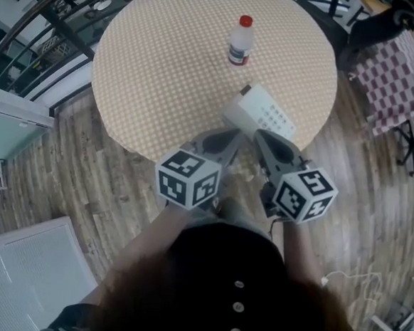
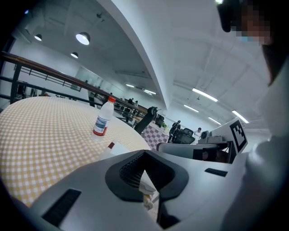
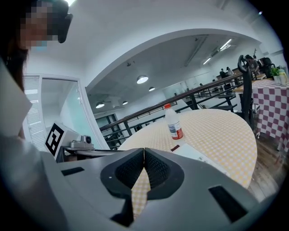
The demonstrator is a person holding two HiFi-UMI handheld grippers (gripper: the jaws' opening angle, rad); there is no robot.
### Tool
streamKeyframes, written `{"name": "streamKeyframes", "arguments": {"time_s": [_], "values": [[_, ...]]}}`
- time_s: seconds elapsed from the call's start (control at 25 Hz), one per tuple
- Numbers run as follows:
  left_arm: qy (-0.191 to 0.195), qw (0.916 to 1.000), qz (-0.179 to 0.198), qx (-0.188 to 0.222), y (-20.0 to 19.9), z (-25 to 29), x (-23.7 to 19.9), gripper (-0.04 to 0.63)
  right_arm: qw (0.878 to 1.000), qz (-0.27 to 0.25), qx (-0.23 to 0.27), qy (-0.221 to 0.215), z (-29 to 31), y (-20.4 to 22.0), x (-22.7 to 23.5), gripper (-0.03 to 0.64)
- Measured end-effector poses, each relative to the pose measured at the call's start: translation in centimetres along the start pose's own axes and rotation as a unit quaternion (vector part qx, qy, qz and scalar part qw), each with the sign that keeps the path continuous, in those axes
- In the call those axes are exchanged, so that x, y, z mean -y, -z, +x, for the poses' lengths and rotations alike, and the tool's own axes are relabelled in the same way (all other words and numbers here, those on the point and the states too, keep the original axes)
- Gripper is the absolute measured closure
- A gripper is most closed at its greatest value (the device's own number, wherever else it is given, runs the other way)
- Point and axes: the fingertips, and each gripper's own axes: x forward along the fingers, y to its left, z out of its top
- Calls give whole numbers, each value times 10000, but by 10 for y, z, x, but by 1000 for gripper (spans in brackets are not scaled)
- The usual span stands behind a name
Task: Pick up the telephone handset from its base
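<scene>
A round table (image 1: 164,72) in yellow-checked cloth stands on a wood-plank floor (image 1: 77,179). Beyond the table runs a dark railing (image 3: 195,93). To its right is a smaller purple-checked table (image 1: 396,76). Above, round ceiling lamps (image 2: 82,38) glow under a white arch (image 3: 135,49).

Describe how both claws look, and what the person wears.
Both the left claw and right claw are grey plastic, tapering to black ribbed pads. Each carries a white cube printed with black square markers. The person wears a dark top with small buttons.

Open indoor hall: railing (image 2: 45,71), ceiling lights (image 2: 82,38), clothed tables (image 1: 165,65).
</scene>
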Motion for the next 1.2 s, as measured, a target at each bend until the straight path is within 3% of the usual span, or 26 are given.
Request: {"name": "streamKeyframes", "arguments": {"time_s": [0.6, 1.2], "values": [[346, 9985, -146, -392, 13, 4, -24, 588, 9989, 235, 78, 395, 17, 0, 8, 606], [149, 9983, -357, -440, 15, 19, -32, 588, 9994, 102, -309, -85, 20, -6, 15, 606]]}}
